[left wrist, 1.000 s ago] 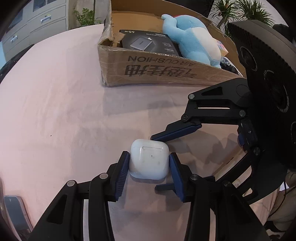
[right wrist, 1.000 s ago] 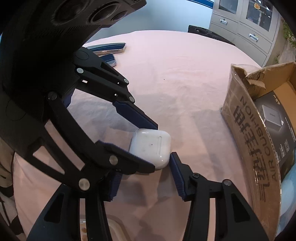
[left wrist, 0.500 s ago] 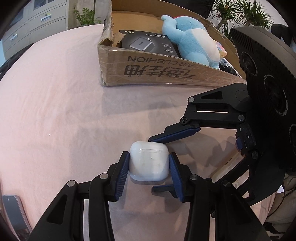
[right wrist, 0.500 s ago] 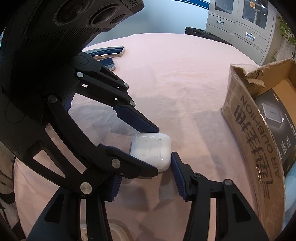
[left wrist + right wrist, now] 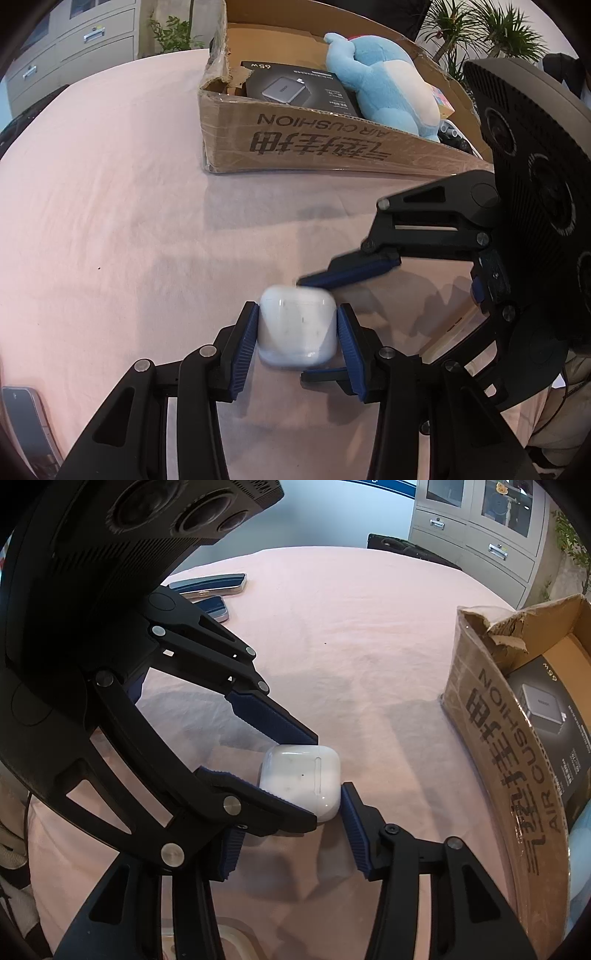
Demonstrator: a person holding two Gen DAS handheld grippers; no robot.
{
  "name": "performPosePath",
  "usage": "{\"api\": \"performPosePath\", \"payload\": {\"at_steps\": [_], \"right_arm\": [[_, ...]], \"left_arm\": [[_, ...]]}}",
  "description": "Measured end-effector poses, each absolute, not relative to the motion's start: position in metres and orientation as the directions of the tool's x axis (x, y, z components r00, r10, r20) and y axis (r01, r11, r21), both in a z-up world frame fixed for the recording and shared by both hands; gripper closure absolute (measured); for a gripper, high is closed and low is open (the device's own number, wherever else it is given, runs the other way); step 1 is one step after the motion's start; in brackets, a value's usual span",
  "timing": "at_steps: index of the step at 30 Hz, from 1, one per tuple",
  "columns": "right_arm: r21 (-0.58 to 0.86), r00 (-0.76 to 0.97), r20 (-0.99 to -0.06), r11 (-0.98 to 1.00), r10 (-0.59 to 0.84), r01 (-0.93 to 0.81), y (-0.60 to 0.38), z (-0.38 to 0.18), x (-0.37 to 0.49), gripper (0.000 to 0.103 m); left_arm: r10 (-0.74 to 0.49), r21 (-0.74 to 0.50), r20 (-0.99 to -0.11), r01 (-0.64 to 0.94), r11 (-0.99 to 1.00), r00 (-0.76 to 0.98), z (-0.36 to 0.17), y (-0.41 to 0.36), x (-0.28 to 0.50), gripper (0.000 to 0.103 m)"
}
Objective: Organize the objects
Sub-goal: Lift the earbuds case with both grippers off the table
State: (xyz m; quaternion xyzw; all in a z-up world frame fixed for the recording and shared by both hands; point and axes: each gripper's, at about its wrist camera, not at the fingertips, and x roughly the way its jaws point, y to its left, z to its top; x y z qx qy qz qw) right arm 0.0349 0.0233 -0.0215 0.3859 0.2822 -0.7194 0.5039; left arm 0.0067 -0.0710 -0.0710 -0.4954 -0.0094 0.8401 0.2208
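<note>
A white earbuds case (image 5: 297, 328) sits between the blue pads of my left gripper (image 5: 295, 345), which is shut on it just above the pink tablecloth. It also shows in the right wrist view (image 5: 301, 781). My right gripper (image 5: 291, 840) is open around the same case from the other side, its right pad close to the case edge. In the left wrist view the right gripper's fingers (image 5: 351, 273) reach in from the right. A cardboard box (image 5: 332, 147) stands behind, holding a black charger box (image 5: 295, 88) and a blue plush toy (image 5: 384, 88).
A phone (image 5: 26, 424) lies at the table's near left edge. Two dark flat devices (image 5: 214, 587) lie at the far side in the right wrist view. A clear container lid (image 5: 225, 941) shows at the bottom. Cabinets and plants stand beyond the table.
The case in my left gripper has lifted slightly and blurs with motion. The right gripper has stayed open around it, shifting a little closer.
</note>
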Motion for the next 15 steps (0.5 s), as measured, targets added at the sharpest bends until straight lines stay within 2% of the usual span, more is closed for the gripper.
{"api": "performPosePath", "payload": {"at_steps": [10,15], "right_arm": [[-0.009,-0.187,-0.841,-0.332,-0.508,0.943,0.024,-0.014,0.036,0.061],[-0.026,-0.212,-0.833,-0.346,-0.511,0.938,0.037,0.005,0.037,0.061]], "left_arm": [[0.347,-0.186,-0.835,-0.375,-0.908,-0.427,-0.054,-0.063,0.016,0.063],[0.328,-0.145,-0.844,-0.409,-0.901,-0.425,-0.030,-0.024,0.007,0.063]]}}
